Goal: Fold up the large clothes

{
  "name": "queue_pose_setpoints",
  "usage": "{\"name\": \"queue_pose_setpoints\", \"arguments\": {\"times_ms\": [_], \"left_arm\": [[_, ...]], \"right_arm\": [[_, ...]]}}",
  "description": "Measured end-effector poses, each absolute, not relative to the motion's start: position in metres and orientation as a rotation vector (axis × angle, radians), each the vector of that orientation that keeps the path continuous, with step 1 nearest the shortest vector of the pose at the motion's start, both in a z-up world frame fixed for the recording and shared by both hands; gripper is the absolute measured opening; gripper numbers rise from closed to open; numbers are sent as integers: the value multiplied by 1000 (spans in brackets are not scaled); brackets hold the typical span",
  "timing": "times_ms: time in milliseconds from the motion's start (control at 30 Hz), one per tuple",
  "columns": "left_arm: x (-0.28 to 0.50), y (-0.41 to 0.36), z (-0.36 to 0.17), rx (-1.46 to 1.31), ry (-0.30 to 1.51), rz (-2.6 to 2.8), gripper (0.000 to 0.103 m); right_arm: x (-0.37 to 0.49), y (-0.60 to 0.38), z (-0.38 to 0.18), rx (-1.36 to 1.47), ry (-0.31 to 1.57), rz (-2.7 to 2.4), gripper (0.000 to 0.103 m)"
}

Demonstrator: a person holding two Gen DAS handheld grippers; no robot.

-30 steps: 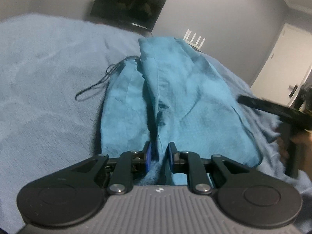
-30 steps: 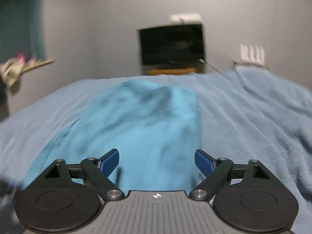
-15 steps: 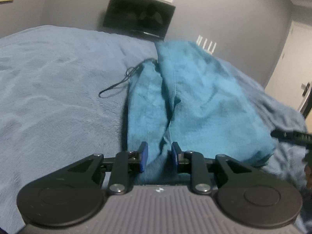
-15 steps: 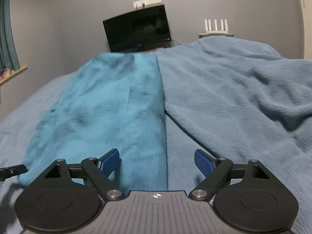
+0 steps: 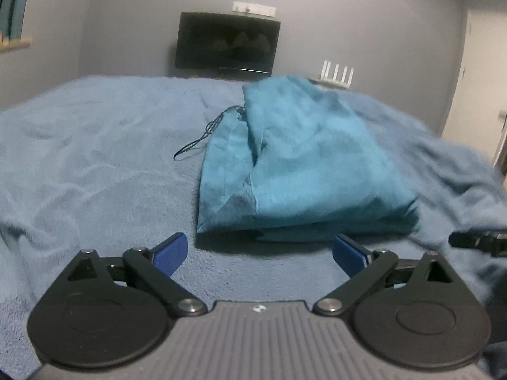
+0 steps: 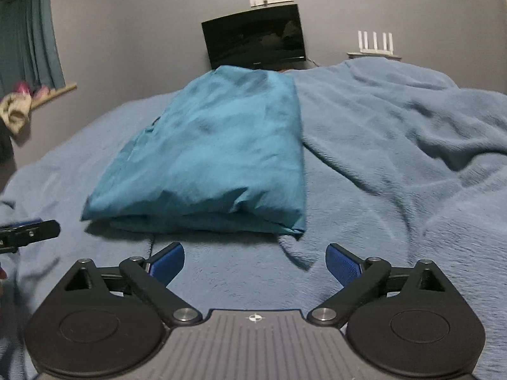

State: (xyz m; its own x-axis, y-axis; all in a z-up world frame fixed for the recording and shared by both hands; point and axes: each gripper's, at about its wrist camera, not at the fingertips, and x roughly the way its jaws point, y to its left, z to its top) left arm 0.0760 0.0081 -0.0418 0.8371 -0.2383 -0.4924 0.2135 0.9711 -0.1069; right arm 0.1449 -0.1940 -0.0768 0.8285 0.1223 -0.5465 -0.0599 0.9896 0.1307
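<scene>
A teal garment [image 5: 298,164] lies folded in layers on the blue blanket [image 5: 95,164], with a dark drawstring [image 5: 202,136] trailing from its far left side. It also shows in the right wrist view [image 6: 215,158]. My left gripper [image 5: 259,253] is open and empty, just short of the garment's near edge. My right gripper [image 6: 255,261] is open and empty, just short of the garment's near right corner. Each gripper's tip shows at the edge of the other's view.
The blanket [image 6: 396,158] is rumpled into ridges to the right of the garment. A dark TV [image 5: 226,44] and a white router [image 5: 337,72] stand at the far wall. A door [image 5: 475,95] is at the right, a window sill [image 6: 47,95] at the left.
My left gripper has let go of the garment, opened wide and drawn back. My right gripper stayed open and drew back. The garment now lies flat.
</scene>
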Motion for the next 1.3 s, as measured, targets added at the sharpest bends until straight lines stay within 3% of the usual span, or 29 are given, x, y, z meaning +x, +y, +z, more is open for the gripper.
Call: {"name": "queue_pose_setpoints", "arguments": {"times_ms": [300,1300], "left_arm": [[111,-38,-105,202,566,-222,103],[118,-45,-117,203,595,-214,103]], "right_arm": [[184,-149,-133,-37,561,25,100],[199,-144,-156,-58,585,-26,103]]}}
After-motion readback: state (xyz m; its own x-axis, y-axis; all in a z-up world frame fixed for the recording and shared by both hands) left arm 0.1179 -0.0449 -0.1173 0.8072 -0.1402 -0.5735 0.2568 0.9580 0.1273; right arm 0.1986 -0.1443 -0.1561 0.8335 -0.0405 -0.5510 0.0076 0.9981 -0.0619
